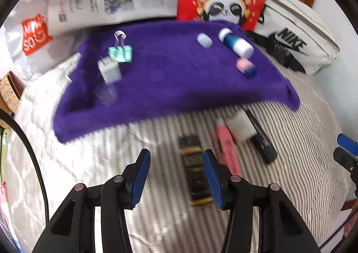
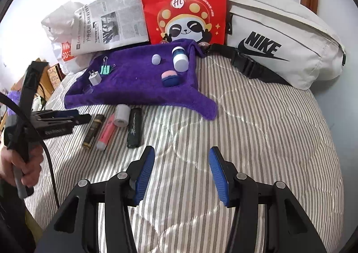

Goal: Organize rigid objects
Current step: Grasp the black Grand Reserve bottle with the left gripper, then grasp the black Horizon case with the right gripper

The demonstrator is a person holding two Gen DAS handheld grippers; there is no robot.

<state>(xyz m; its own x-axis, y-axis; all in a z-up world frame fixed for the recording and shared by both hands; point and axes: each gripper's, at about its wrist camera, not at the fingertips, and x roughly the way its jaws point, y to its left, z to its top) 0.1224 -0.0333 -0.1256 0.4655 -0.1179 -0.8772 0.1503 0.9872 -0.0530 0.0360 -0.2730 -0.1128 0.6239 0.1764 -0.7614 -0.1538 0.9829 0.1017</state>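
A purple towel (image 2: 138,87) lies on the striped bed and carries a white charger plug (image 2: 94,77), a green binder clip (image 2: 105,69), a pale oval cap (image 2: 156,59), a blue-and-white bottle (image 2: 179,58) and a pink-and-blue eraser (image 2: 170,79). In front of it lie a black-gold tube (image 2: 92,128), a pink marker (image 2: 107,132), a white roll (image 2: 122,115) and a black stick (image 2: 134,127). My left gripper (image 1: 176,177) is open, hovering just left of the black-gold tube (image 1: 195,170). My right gripper (image 2: 181,173) is open and empty over bare bedding.
A red panda paper bag (image 2: 183,4), a newspaper (image 2: 111,22), a white plastic bag (image 2: 60,38) and a white Nike waist bag (image 2: 279,40) stand behind the towel. The left gripper and hand show at the left of the right wrist view (image 2: 56,121).
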